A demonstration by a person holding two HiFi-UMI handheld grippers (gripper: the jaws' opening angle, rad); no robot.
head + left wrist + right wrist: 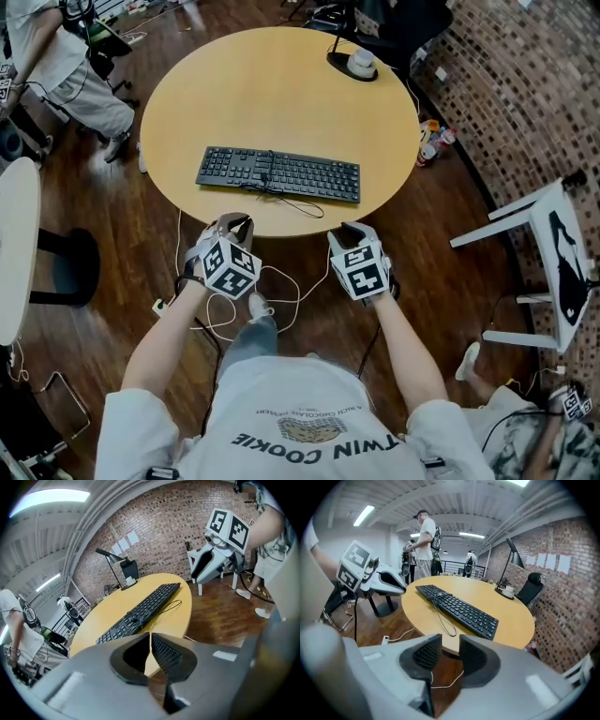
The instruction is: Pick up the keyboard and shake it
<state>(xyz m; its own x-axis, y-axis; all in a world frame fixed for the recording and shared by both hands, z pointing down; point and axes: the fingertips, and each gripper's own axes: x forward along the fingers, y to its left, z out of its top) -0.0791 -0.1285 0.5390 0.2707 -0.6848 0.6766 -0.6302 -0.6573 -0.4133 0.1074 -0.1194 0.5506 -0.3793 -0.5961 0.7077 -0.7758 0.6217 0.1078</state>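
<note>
A black keyboard point(278, 174) lies flat near the front edge of the round wooden table point(281, 84), its cable point(298, 202) looped beside it. Both grippers hover just off the table's near edge, apart from the keyboard. My left gripper point(234, 220) is shut with nothing between its pads; in its own view the left gripper point(150, 637) points at the keyboard point(140, 611). My right gripper point(354, 228) is open and empty; in its own view the right gripper point(450, 641) shows a gap, with the keyboard point(457, 607) ahead.
A desk lamp base with a cup point(354, 64) stands at the table's far side. A white stool point(553, 253) is at the right, a white round table point(14, 244) at the left. Cables point(272, 291) trail on the floor. A person point(56, 56) stands far left.
</note>
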